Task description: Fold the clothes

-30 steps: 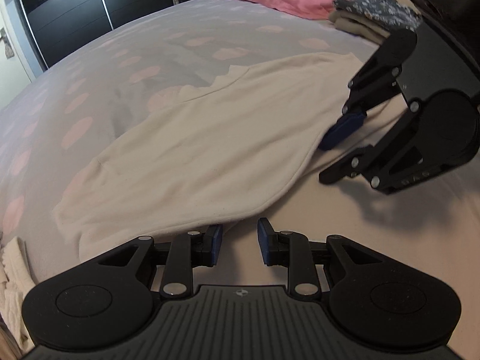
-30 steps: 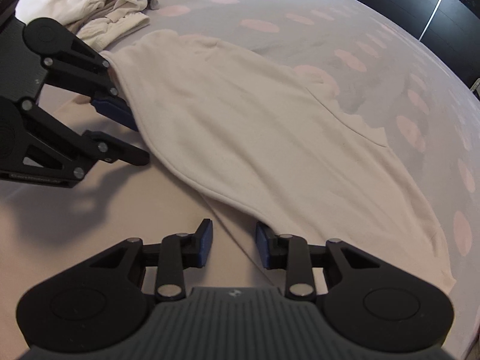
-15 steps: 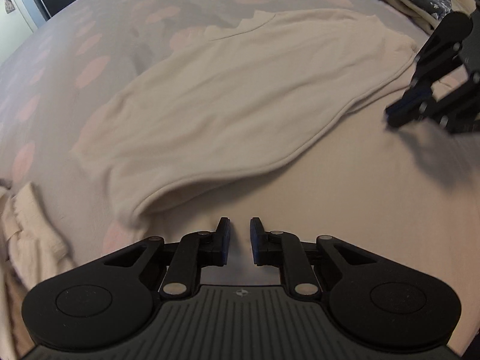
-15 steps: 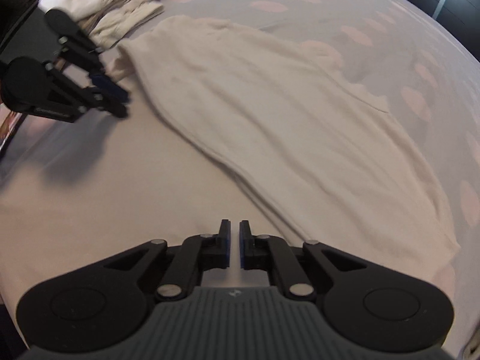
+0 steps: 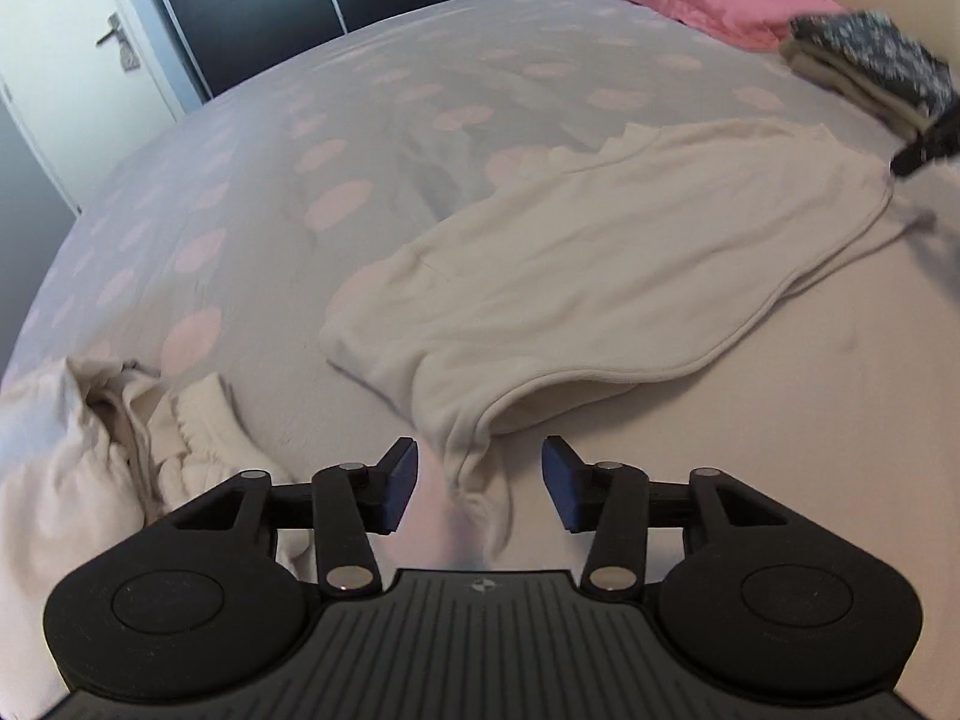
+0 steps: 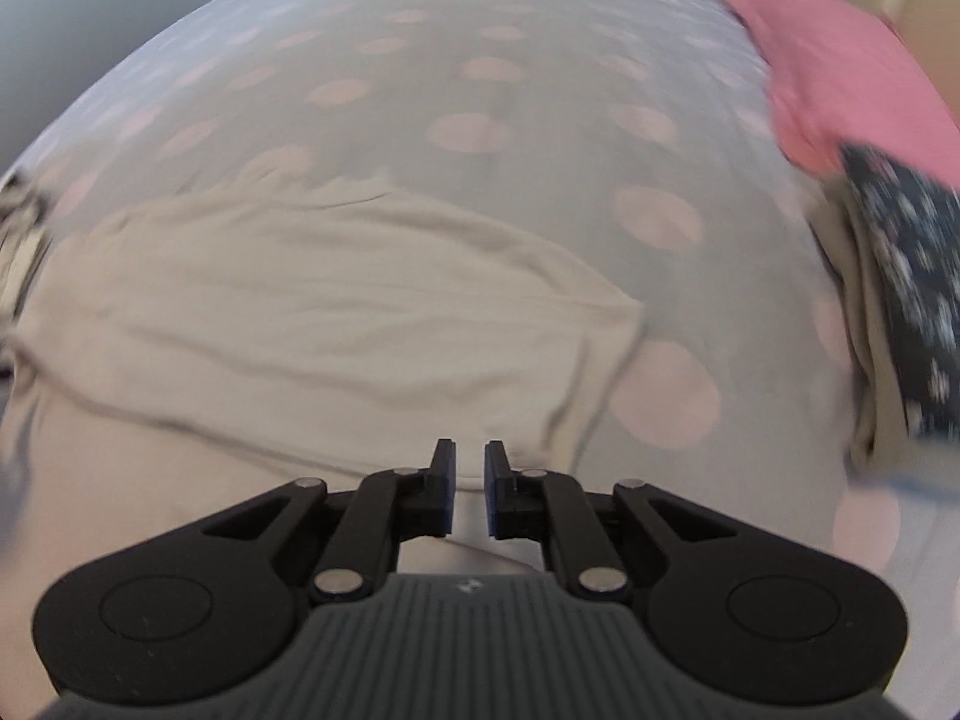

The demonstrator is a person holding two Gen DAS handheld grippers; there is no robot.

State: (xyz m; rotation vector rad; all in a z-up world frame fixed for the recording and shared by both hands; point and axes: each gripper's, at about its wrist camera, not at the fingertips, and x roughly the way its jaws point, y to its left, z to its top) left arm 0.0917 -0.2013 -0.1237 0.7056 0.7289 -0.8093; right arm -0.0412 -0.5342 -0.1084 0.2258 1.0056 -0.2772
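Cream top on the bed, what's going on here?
A person with a gripper in each hand is folding the cream top, spread on the spotted bedspread. The left gripper has its jaws opening around a bunched corner of the top, not pinching it. The right gripper sits at the top's near edge, jaws nearly shut and opening slightly, nothing clearly gripped. Folded clothes sit beside the pink pillow.
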